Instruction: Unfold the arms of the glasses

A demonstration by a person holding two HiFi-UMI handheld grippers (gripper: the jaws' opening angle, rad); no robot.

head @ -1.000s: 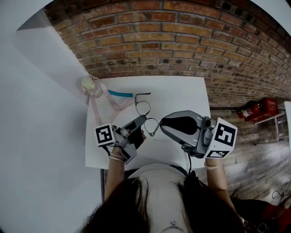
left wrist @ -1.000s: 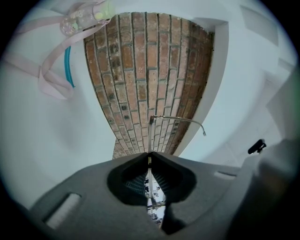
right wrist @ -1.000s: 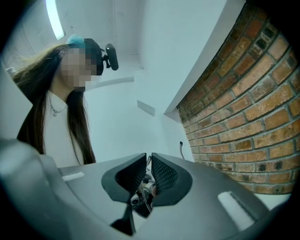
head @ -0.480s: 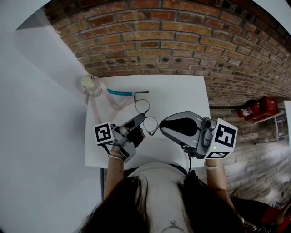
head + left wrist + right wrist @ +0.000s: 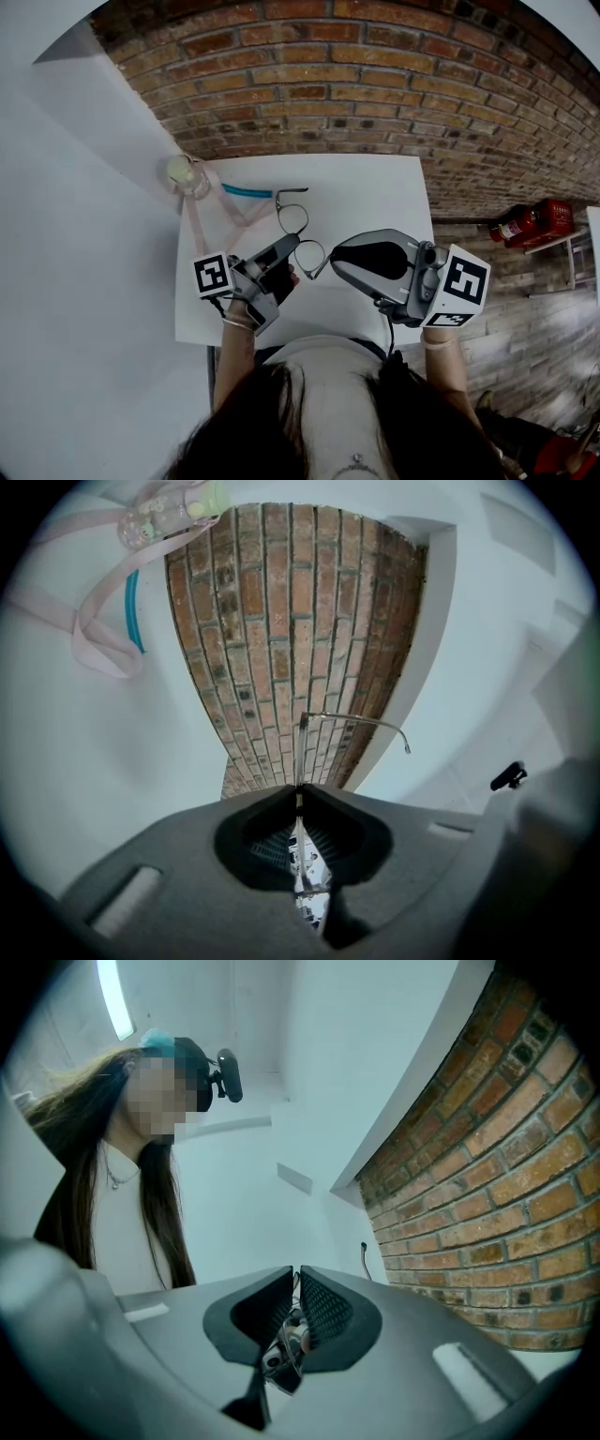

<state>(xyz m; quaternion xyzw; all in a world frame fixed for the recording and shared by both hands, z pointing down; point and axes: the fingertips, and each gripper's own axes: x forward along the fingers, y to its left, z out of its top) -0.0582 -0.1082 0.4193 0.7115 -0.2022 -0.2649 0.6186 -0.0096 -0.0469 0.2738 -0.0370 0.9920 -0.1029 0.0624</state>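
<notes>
Head view: left gripper (image 5: 291,247) fingers clamp glasses (image 5: 294,220) rim; right gripper (image 5: 335,261) fingers narrow, apparently pinching other end.

glasses (image 5: 292,219) mid-frame over the table (image 5: 375,197), left gripper (image 5: 293,246) and right gripper (image 5: 332,263) just below; bottle (image 5: 187,174) at the table's upper left corner.

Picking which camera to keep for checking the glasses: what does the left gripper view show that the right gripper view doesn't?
Only the left gripper view: one arm of the glasses sticking out sideways beyond the jaws, plus the clear bottle and the teal tube. Only the right gripper view: the person wearing a head-mounted camera. Both: a brick wall, and a gripper shut on part of the glasses, the left gripper in one and the right gripper in the other.
</notes>
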